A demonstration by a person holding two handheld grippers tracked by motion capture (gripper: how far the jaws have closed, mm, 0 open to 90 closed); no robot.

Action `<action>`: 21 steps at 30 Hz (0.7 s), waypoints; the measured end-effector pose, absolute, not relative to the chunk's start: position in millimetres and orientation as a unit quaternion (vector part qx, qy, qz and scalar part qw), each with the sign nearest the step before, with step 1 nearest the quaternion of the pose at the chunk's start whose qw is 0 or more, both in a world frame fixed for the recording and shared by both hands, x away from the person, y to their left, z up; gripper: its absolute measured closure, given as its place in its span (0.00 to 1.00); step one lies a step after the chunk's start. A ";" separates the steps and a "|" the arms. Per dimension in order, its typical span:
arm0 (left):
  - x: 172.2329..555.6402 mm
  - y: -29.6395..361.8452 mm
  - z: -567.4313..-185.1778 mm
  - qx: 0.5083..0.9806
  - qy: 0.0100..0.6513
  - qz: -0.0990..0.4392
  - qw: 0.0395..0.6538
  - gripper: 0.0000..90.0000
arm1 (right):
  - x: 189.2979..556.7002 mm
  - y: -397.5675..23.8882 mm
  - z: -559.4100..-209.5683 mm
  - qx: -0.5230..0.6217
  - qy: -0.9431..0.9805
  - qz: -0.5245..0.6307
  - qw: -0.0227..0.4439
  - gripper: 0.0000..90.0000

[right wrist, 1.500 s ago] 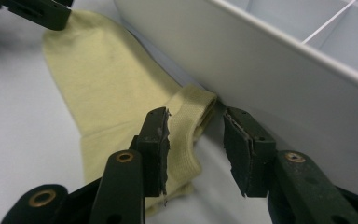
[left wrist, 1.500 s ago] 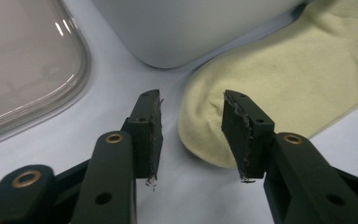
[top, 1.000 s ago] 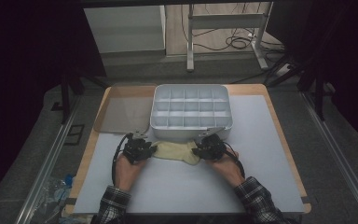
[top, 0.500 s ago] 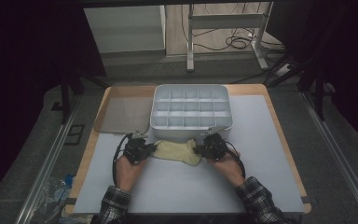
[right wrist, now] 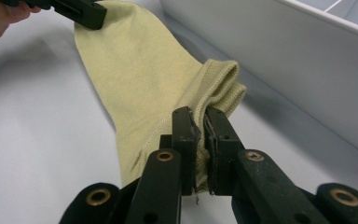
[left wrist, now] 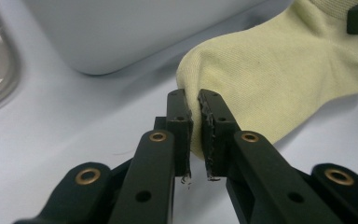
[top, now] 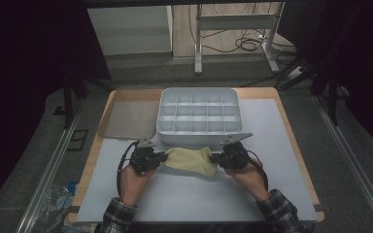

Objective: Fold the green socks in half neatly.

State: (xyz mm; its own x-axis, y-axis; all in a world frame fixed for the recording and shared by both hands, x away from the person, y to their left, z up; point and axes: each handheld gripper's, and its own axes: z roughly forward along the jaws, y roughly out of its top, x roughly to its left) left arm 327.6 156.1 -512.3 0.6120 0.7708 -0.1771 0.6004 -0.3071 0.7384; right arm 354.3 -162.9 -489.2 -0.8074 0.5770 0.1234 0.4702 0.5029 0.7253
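Two grippers held one yellow sock between them on the table, just in front of the white box. Your left gripper pinched its toe end. Your right gripper pinched its cuff, with the jaws pressed on the cloth.

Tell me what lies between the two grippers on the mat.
A pale yellow sock spans the stretch in the high view: the left gripper pinches its toe end, the right gripper its cuff end.
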 end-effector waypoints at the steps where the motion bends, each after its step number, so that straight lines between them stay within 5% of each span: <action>1: 323.4 154.0 -510.0 0.803 0.423 0.104 0.407 0.92 | 351.6 -164.9 -487.9 0.302 0.865 0.396 0.067 0.93; 21: 282.7 126.9 -513.1 0.827 0.387 0.094 0.396 0.92 | 314.1 -195.8 -493.0 0.303 0.867 0.392 0.052 0.93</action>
State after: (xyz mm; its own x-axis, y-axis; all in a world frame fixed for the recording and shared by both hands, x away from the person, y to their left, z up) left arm 282.7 126.9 -513.1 0.6830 0.7148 -0.1506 0.5653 -0.3866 0.7287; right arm 314.1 -195.8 -493.0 -0.8112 0.5659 0.1473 0.4843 0.5090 0.7116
